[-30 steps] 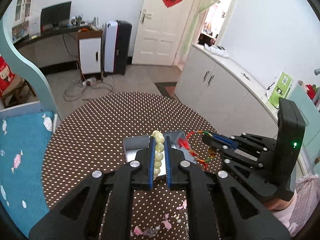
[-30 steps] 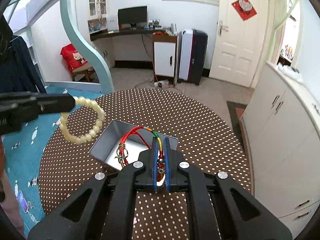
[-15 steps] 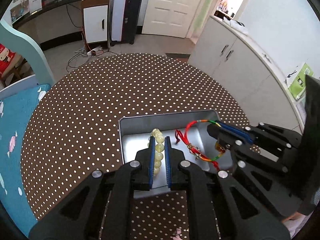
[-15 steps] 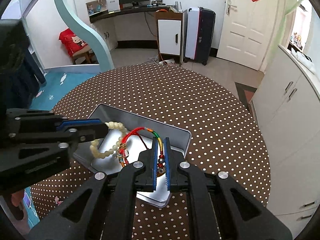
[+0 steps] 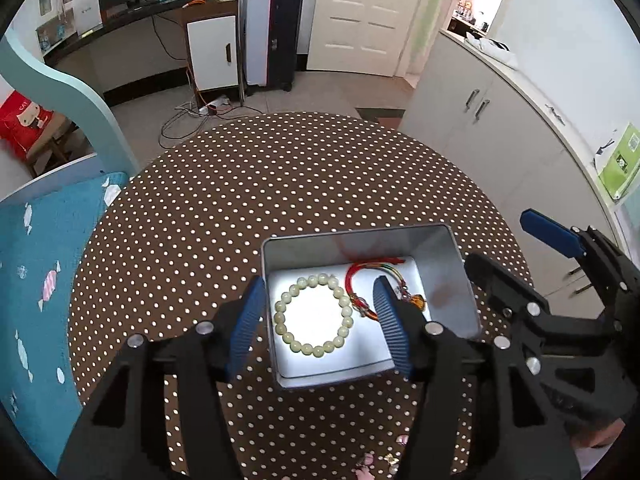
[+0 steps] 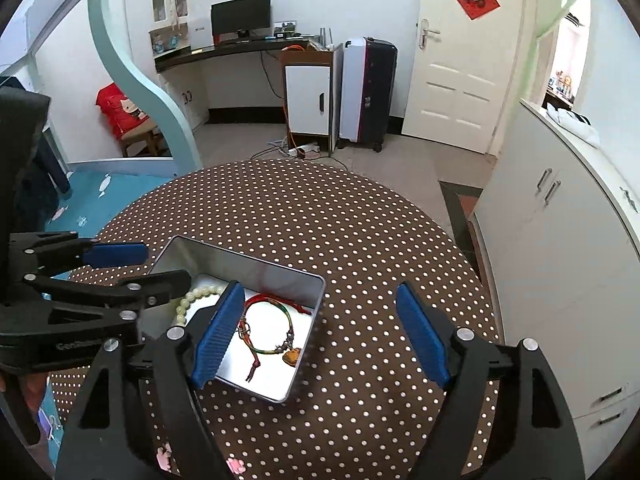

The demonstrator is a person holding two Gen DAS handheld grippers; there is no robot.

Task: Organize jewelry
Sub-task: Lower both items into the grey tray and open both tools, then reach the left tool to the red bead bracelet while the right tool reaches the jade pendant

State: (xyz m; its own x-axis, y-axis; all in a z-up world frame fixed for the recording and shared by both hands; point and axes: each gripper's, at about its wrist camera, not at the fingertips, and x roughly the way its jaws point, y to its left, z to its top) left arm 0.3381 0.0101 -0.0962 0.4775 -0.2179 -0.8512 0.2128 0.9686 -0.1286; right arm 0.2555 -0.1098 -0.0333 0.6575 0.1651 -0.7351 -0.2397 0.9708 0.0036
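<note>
An open silver tin point(image 5: 352, 236) point(image 6: 240, 260) sits on the round brown dotted table point(image 5: 280, 184). Flat on the tin's floor lies a pale bead bracelet point(image 5: 279, 317) point(image 6: 200, 292). Beside it rests a red woven cord bracelet point(image 5: 352, 284) point(image 6: 291, 326) with an amber pendant point(image 6: 291, 356). My left gripper point(image 5: 318, 283) point(image 6: 166, 266) hovers over the beads, its jaws opening and its pads clear of them. My right gripper point(image 6: 319, 287) point(image 5: 500, 240) hangs over the tin's right edge, jaws opening wide with nothing between the pads.
White cabinets point(image 6: 560, 240) stand close on the right of the table. A blue mat point(image 5: 40, 260) lies to the left. Small pink stickers point(image 5: 366, 460) mark the table's near edge. A desk, a suitcase and a door are far behind.
The left gripper came down over the tin. Both grippers went from shut to open, and the bead bracelet and the cord bracelet dropped into the tin.
</note>
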